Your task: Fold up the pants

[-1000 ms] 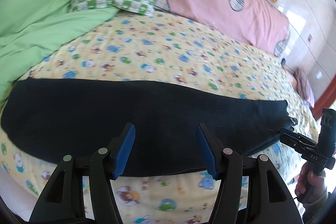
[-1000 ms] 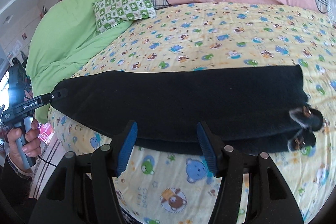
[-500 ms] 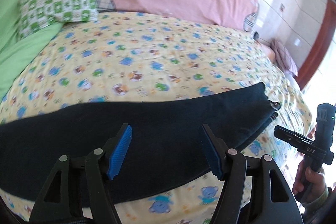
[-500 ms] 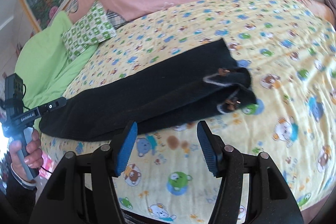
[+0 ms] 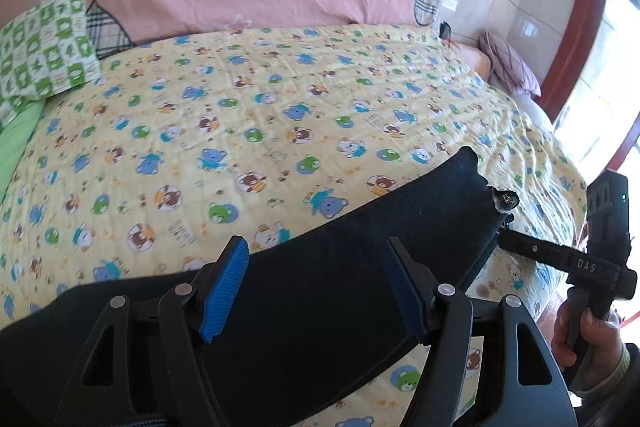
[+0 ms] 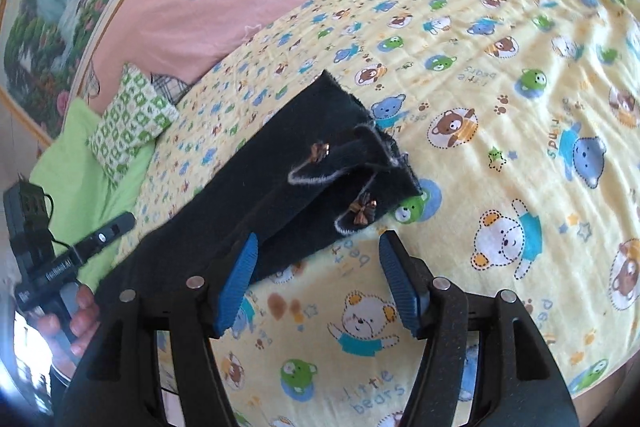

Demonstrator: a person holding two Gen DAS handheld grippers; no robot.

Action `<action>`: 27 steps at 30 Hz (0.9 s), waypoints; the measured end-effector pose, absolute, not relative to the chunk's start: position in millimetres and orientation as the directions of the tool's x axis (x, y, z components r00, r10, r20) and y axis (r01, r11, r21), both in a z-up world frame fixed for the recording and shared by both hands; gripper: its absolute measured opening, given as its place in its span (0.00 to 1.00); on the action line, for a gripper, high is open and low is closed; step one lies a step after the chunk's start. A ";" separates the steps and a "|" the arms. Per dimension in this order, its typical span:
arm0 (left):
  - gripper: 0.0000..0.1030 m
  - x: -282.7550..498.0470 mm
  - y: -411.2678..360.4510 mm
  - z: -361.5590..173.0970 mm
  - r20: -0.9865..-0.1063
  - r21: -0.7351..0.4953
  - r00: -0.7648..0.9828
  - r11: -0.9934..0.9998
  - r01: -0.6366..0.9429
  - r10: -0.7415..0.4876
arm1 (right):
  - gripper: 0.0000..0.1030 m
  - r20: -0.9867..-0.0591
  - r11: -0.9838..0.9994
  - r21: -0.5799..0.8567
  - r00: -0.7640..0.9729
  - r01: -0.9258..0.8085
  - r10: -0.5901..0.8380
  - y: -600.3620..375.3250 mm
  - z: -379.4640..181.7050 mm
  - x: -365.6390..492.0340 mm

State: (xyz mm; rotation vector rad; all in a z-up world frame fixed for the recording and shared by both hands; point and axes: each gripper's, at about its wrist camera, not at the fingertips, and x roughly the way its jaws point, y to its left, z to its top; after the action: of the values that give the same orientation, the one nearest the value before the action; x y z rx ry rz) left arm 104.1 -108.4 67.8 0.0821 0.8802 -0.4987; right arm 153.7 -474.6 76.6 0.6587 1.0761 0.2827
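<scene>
Pants [image 5: 320,291] lie on the bed [image 5: 280,115] as one long doubled strip (cuffs stacked); crosswise folds remain. Left gripper [image 5: 316,287] and right gripper [image 6: 316,279] have just been opening, jaws apart, nothing clamped.

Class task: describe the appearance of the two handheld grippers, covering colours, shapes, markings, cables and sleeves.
Both the left gripper and the right gripper have black triangular-cutout frames, silver rivets and ribbed blue pads. White lettering marks each body. A thin black cable runs on the left gripper's camera box. A dark knit cuff shows.
</scene>
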 end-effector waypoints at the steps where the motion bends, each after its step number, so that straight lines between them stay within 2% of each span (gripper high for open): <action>1: 0.68 106.1 -111.8 67.2 -0.758 -0.130 0.526 0.880 0.457 -0.385 | 0.62 -0.716 0.770 0.629 0.468 0.109 0.518 -474.8 76.2 155.8; 8: 0.69 117.9 -153.8 64.8 -0.782 -0.091 0.470 0.821 0.563 -0.409 | 0.62 -0.691 0.733 0.661 0.512 0.162 0.510 -476.4 68.5 174.8; 10: 0.69 121.4 -164.3 62.2 -0.792 -0.089 0.445 0.800 0.593 -0.418 | 0.52 -0.694 0.747 0.649 0.516 0.146 0.502 -475.3 69.0 175.9; 12: 0.69 128.1 -177.5 58.2 -0.806 -0.096 0.408 0.774 0.626 -0.429 | 0.33 -0.696 0.753 0.646 0.502 0.127 0.513 -476.8 65.0 176.0; 14: 0.69 134.7 -189.3 54.2 -0.819 -0.105 0.369 0.747 0.656 -0.440 | 0.20 -0.692 0.752 0.651 0.492 0.108 0.529 -482.6 60.4 173.1; 15: 0.69 140.0 -197.7 51.6 -0.828 -0.105 0.347 0.730 0.676 -0.440 | 0.18 -0.686 0.748 0.657 0.490 0.097 0.538 -485.2 59.2 171.4; 22: 0.69 169.2 -245.0 38.0 -0.856 -0.195 0.164 0.600 0.775 -0.491 | 0.13 -0.625 0.702 0.711 0.501 0.049 0.598 -500.3 53.8 158.3; 27: 0.64 185.0 -274.9 16.4 -0.871 -0.272 0.037 0.544 0.794 -0.490 | 0.13 -0.582 0.669 0.743 0.512 0.019 0.632 -503.0 53.8 155.0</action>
State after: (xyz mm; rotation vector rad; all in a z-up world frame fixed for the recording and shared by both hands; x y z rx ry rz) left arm 185.0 -274.9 16.4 0.3224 1.1646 -1.0117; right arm 155.0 -503.0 53.8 0.7706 0.9781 0.4161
